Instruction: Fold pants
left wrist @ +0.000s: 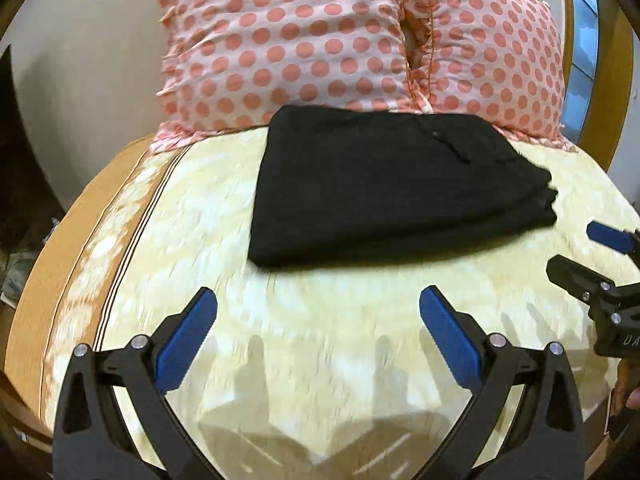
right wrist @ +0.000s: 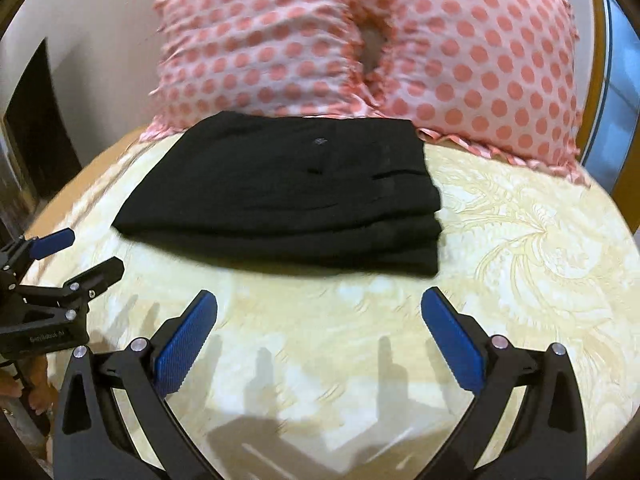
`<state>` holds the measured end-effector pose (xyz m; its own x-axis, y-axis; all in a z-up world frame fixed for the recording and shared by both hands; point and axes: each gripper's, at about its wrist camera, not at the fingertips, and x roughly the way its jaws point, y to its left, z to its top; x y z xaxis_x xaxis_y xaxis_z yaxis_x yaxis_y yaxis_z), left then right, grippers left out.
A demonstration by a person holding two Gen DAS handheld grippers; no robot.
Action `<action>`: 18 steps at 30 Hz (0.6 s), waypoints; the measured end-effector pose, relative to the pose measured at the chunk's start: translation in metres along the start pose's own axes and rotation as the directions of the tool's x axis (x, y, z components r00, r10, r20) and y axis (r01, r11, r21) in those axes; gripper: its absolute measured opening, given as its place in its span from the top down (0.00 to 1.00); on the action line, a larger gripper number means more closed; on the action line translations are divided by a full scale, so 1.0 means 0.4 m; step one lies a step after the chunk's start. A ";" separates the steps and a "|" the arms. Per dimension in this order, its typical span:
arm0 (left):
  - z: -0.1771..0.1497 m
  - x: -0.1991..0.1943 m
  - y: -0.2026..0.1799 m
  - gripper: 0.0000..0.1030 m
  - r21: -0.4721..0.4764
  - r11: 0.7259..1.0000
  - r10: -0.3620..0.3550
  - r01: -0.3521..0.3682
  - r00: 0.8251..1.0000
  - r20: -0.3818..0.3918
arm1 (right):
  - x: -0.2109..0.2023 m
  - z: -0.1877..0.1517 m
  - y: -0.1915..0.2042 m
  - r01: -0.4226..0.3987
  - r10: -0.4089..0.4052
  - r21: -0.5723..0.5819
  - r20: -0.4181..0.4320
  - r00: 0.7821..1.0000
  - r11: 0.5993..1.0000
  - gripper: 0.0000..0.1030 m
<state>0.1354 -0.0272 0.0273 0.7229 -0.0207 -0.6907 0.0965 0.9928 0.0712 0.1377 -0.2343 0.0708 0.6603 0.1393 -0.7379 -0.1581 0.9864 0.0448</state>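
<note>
The black pants lie folded into a thick, layered rectangle on the cream patterned bedspread, just in front of the pillows; they also show in the right wrist view. My left gripper is open and empty, hovering over the bedspread short of the pants' near edge. My right gripper is open and empty too, short of the pants' near edge. In the left wrist view the right gripper shows at the right edge; in the right wrist view the left gripper shows at the left edge.
Two pink polka-dot pillows stand behind the pants against the headboard. The bedspread has an orange striped border on the left. A wooden frame and window are at the right.
</note>
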 end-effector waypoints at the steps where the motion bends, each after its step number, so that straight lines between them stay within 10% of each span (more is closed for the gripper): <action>1: -0.010 -0.003 -0.001 0.02 0.001 1.000 0.012 -0.012 1.000 0.002 | 0.003 -0.006 0.008 -0.001 0.001 -0.006 -0.001 1.000 1.000 0.01; 18: -0.108 0.012 0.021 0.02 -0.067 0.997 0.032 -0.034 0.999 -0.036 | 0.011 -0.075 0.043 0.084 -0.084 0.048 0.006 0.996 0.995 0.01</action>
<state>0.1101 -0.0138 -0.0064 0.7004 0.0153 -0.7136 0.0253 0.9986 0.0462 0.1161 -0.2194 0.0480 0.6757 0.0560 -0.7351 -0.0664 0.9977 0.0151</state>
